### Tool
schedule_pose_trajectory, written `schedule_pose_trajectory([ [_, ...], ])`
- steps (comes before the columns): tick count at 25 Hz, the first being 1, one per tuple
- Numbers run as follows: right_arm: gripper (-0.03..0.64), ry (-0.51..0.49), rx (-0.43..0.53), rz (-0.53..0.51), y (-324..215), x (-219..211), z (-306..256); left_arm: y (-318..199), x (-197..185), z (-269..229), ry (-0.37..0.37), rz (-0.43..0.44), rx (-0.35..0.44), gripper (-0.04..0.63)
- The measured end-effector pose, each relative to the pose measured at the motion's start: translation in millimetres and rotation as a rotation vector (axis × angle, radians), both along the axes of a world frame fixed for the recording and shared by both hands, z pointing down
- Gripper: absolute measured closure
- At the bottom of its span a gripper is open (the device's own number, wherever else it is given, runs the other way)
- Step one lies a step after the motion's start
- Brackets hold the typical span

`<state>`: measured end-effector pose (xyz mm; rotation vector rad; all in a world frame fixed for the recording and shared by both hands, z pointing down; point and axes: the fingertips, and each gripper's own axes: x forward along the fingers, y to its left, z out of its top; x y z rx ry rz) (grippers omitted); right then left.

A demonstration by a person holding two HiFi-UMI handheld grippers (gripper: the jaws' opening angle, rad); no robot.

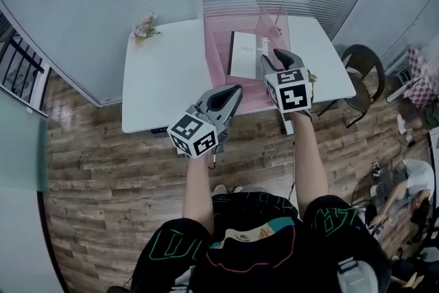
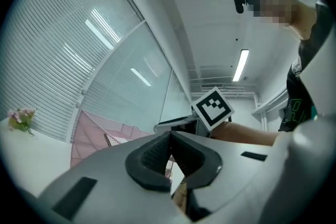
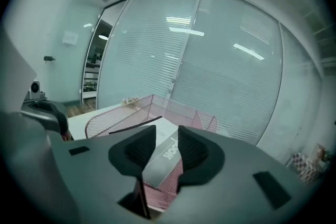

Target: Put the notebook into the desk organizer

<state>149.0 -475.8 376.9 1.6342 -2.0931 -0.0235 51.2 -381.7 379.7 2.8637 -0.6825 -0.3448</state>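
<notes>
A pink mesh desk organizer [image 1: 217, 55] stands on the white table [image 1: 161, 79]. The grey-white notebook [image 1: 245, 55] lies flat inside it. My right gripper [image 1: 280, 55] hovers just over the notebook's right edge. In the right gripper view its jaws [image 3: 167, 136] stand apart, and the notebook [image 3: 167, 159] and the organizer [image 3: 131, 113] show through the gap below, untouched by the pads. My left gripper [image 1: 235, 91] hangs at the table's front edge, short of the organizer. Its pads [image 2: 169, 139] meet at the tips with nothing between them. The organizer's mesh [image 2: 100, 131] lies beyond it.
A small bunch of flowers [image 1: 144, 27] sits at the table's far left corner. A glass wall with blinds runs behind the table. A black chair [image 1: 360, 68] stands to the right of the table. A person [image 1: 405, 182] is on the wooden floor at far right.
</notes>
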Motion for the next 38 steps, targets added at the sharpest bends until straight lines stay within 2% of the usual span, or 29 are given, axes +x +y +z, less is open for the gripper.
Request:
schedule_pose_trajectory([
  [2,0.53,-0.053,0.049,0.0,7.8,2.2,-8.9,0.4,1.0,-8.9,-0.007,-0.021,0.006,0.6],
  [3,0.594,-0.085,0.08,-0.005,12.3,2.8,-14.6,0.9,1.5,-13.2,-0.01,-0.03,0.011,0.6],
  [4,0.604,-0.119,0.113,-0.019,17.4,2.5,-20.9,0.5,1.7,-16.9,-0.016,-0.045,0.015,0.6],
  [10,0.614,-0.29,0.275,-0.108,46.3,3.5,-56.6,-14.2,-0.8,-34.5,-0.11,-0.234,0.053,0.6],
  [15,0.614,-0.376,0.354,-0.094,79.5,17.3,-59.6,-11.6,3.6,-45.4,-0.14,-0.31,0.089,0.6],
  [18,0.614,-0.362,0.384,-0.025,91.0,27.4,-43.2,-10.3,6.7,-37.9,-0.161,-0.354,0.095,0.6],
  [21,0.614,-0.346,0.355,0.018,92.1,34.2,-28.7,-11.1,10.2,-25.1,-0.186,-0.394,0.07,0.6],
  [25,0.614,-0.332,0.351,0.006,94.6,34.6,-29.0,-9.8,9.8,-22.4,-0.179,-0.426,0.066,0.6],
  [30,0.614,-0.318,0.343,0.002,94.2,35.8,-24.1,-8.4,13.5,-21.1,-0.176,-0.415,0.083,0.6],
  [38,0.614,-0.29,0.34,-0.021,91.0,33.4,-22.0,-10.9,13.2,-13.8,-0.162,-0.408,0.062,0.598],
])
